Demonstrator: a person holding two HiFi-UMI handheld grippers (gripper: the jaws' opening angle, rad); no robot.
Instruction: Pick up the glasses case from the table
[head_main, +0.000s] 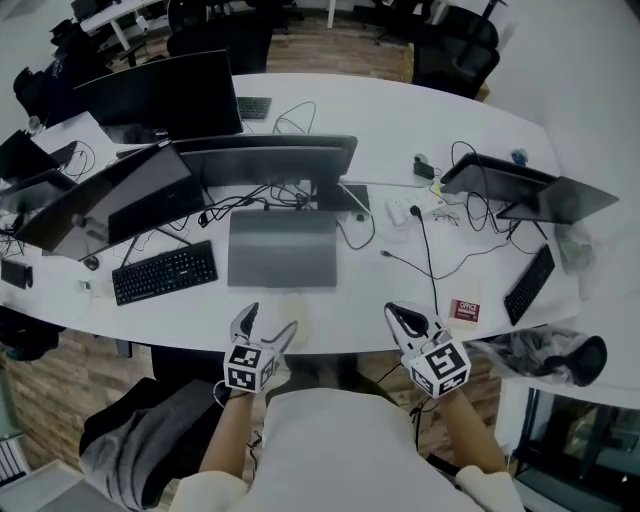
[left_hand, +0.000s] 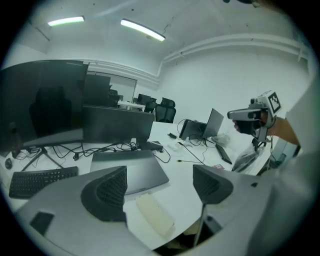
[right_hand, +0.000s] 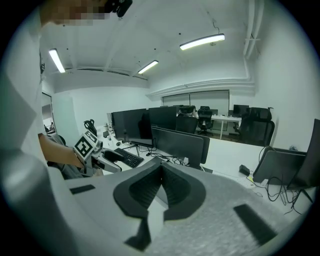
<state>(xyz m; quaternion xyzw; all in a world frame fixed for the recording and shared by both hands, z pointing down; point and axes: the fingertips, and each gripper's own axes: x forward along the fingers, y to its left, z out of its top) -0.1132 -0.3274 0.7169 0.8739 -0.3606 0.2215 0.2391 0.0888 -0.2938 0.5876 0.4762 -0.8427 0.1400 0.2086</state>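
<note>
Just ahead of the left gripper (left_hand: 157, 186), a cream glasses case (left_hand: 155, 215) lies flat on the white table (head_main: 470, 110) near its front edge. It sits in line with the gap between the jaws, untouched. Left jaws are spread wide with nothing in them. Right gripper (right_hand: 161, 172) is off to the left one's right at the table edge, jaws pressed together, empty. A closed grey laptop (head_main: 282, 248) lies just beyond the case, with a black keyboard (head_main: 164, 272) further left.

Left claw (left_hand: 159, 187) is spread wide, framing the cream glasses case (left_hand: 155, 215).
</note>
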